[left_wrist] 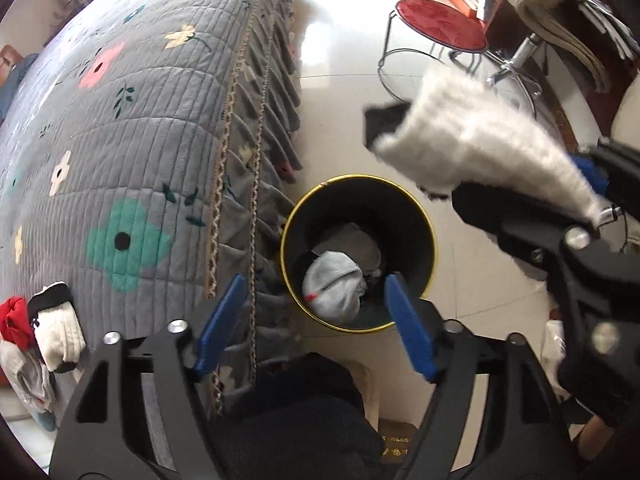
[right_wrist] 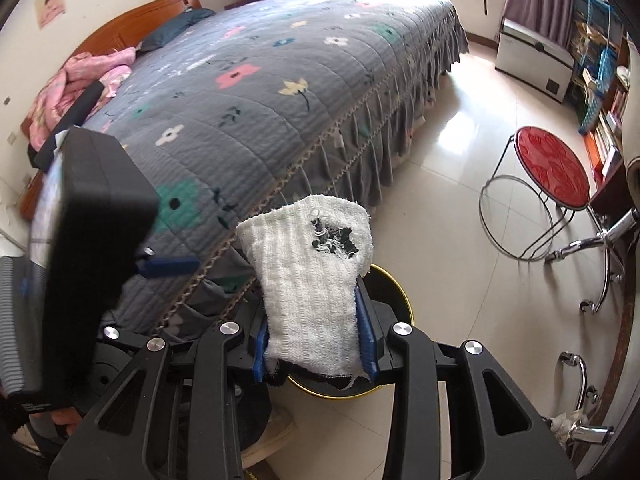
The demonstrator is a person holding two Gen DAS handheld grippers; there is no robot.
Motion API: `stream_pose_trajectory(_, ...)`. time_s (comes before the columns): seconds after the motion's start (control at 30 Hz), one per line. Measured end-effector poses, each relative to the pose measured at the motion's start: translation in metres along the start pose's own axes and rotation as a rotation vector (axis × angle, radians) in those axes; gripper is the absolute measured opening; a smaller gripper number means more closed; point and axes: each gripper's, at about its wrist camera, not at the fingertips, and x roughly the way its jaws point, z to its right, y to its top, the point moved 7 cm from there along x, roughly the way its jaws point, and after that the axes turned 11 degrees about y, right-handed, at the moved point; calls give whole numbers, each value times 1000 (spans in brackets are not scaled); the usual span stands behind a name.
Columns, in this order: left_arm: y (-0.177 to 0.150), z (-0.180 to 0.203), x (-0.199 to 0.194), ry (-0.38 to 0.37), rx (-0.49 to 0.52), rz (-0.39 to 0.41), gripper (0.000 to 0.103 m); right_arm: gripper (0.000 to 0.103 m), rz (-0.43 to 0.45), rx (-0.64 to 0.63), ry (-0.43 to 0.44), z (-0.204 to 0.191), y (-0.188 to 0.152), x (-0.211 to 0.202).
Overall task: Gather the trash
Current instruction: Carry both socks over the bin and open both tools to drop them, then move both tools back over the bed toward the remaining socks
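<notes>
A black trash bin with a gold rim (left_wrist: 426, 216) stands on the floor beside the bed, with a grey sock (left_wrist: 336, 284) and other cloth inside. My left gripper (left_wrist: 316, 324) is open and empty just above the bin. My right gripper (right_wrist: 316, 336) is shut on a worn white sock with a hole (right_wrist: 312, 280), held above the bin's rim (right_wrist: 400, 292). The same sock (left_wrist: 472, 144) and right gripper (left_wrist: 592, 188) show at the right of the left wrist view. More socks, white and red (left_wrist: 44, 332), lie on the bed edge at lower left.
A bed with a grey flowered quilt (left_wrist: 140, 120) fills the left side. A red round stool (right_wrist: 552, 168) and a chair's chrome base (right_wrist: 600, 248) stand on the tiled floor to the right. Bookshelves line the right wall. My dark-trousered leg (left_wrist: 304, 412) is below the bin.
</notes>
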Motion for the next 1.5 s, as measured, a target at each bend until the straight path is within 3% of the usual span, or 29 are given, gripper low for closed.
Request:
stream_pose_trajectory(0.1, 3, -10, 2, 43, 5, 8, 85, 38, -30, 2, -11, 4, -2, 13)
stream_pose_trajectory(0.13, 0, -15, 3, 68, 7, 3, 85, 44, -41, 3, -19, 5, -3, 18)
stream_pose_trajectory(0.17, -2, -20, 4, 79, 7, -1, 85, 58, -53, 6, -25, 6, -3, 23)
stream_pose_trajectory(0.3, -19, -45, 3, 139, -1, -33, 85, 74, -72, 9, -50, 4, -4, 36)
stream_pose_trajectory(0.47, -31, -69, 2, 115, -37, -49, 85, 82, -80, 26, -77, -4, -5, 41)
stream_pose_trajectory(0.67, -44, -82, -16, 87, -58, -18, 85, 83, -41, -1, -132, -28, 0, 35)
stream_pose_trajectory(1.07, -87, -142, -38, 103, -129, 18, 85, 84, -42, -128, -61, -129, 17, 53)
stream_pose_trajectory(1.2, -103, -170, -47, 138, -169, 27, 85, 84, -34, -169, -35, -164, 23, 59)
stream_pose_trajectory(1.5, -140, -226, -53, 159, -271, 8, 85, 85, -53, -244, -36, -218, 30, 75)
